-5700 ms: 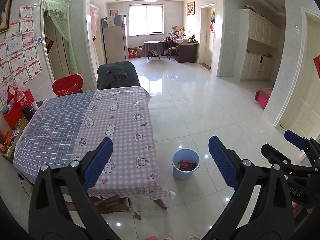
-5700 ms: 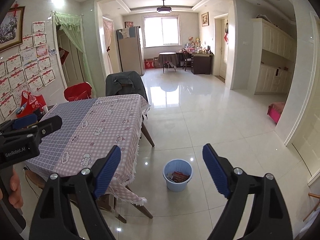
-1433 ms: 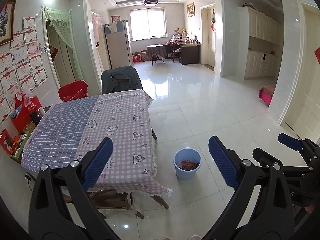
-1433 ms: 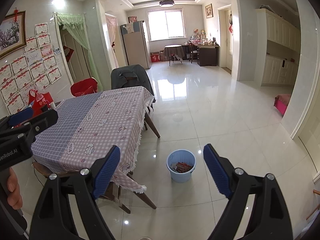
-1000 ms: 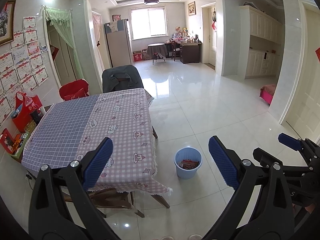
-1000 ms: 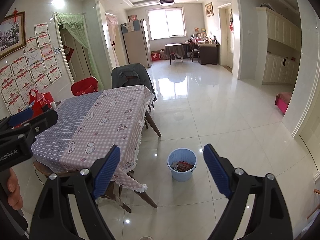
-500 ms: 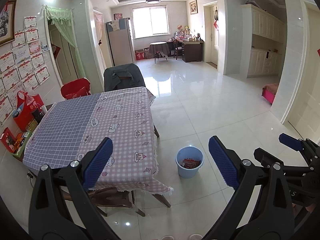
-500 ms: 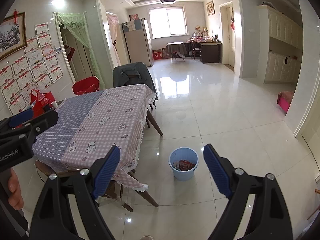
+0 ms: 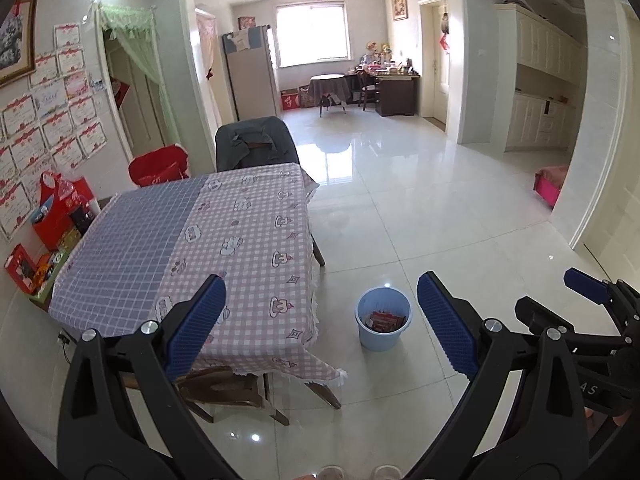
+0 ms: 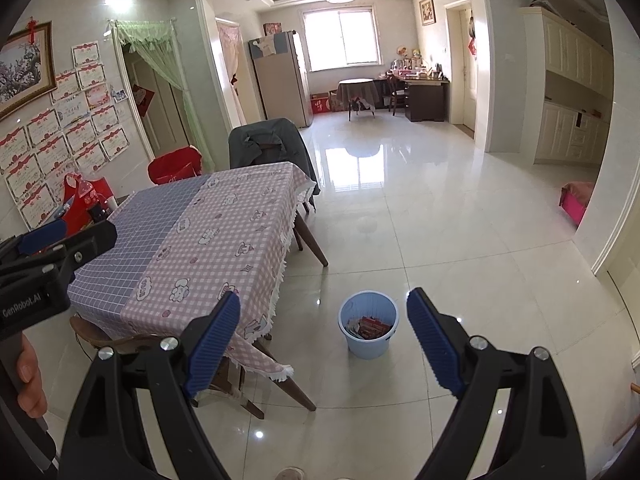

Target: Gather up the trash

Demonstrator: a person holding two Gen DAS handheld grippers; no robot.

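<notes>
floor (image 10: 440, 240): open | table (image 10: 208, 216): blocks left | bin (image 10: 368, 326): ahead, unobstructed

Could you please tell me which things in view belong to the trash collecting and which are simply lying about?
Belongs to the job:
- blue bin on the floor
- red wrappers inside it
- left gripper and right gripper, both open and empty

Just lying about:
- checked tablecloth
- draped chair
- red bags

Bright and sharp throughout, lit by daylight from the far window (image 9: 311, 35) and recessed ceiling spots. Strong glare across the glossy floor (image 10: 420, 216) ahead of both grippers. Heavy fisheye bending and black vignetting at the edges. No motion blur.
</notes>
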